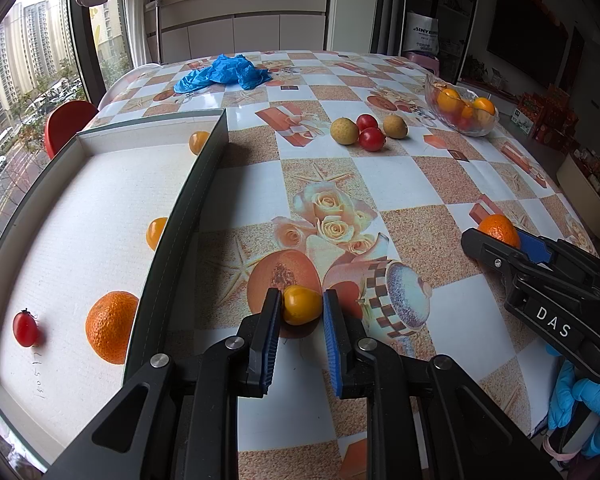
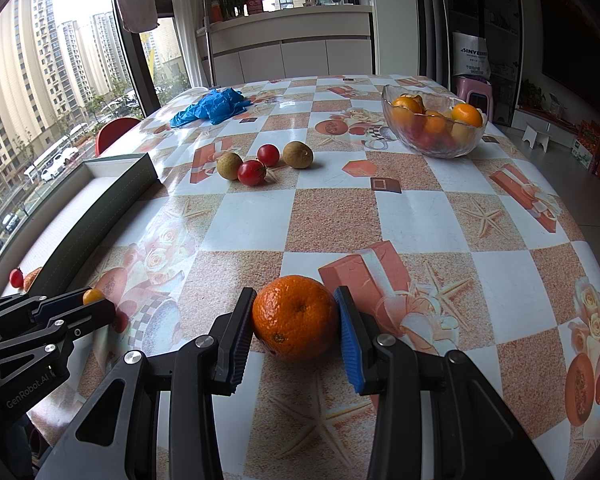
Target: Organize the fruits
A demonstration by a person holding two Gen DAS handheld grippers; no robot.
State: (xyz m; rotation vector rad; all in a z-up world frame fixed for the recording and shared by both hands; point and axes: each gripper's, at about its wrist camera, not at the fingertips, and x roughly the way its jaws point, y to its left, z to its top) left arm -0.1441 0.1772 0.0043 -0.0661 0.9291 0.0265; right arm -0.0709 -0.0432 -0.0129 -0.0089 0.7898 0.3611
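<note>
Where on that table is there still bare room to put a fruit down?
Free: the checked cloth between the loose fruit cluster and the orange, and the box floor beyond its tangerine. Crowded: the glass bowl and around both tongs.

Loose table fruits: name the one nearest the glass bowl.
The brown round fruit at the right end of the cluster, right of both red tomatoes; nothing lies between it and the glass bowl.

Table (image 2: 332, 216) w/ checkered floral cloth. On it: shallow box (image 1: 204, 168) at my left, blue gloves (image 1: 224, 72) far side, glass bowl (image 2: 434, 146) far right, two longans (image 2: 298, 155) & two cherry tomatoes (image 2: 252, 173) mid-table.
</note>
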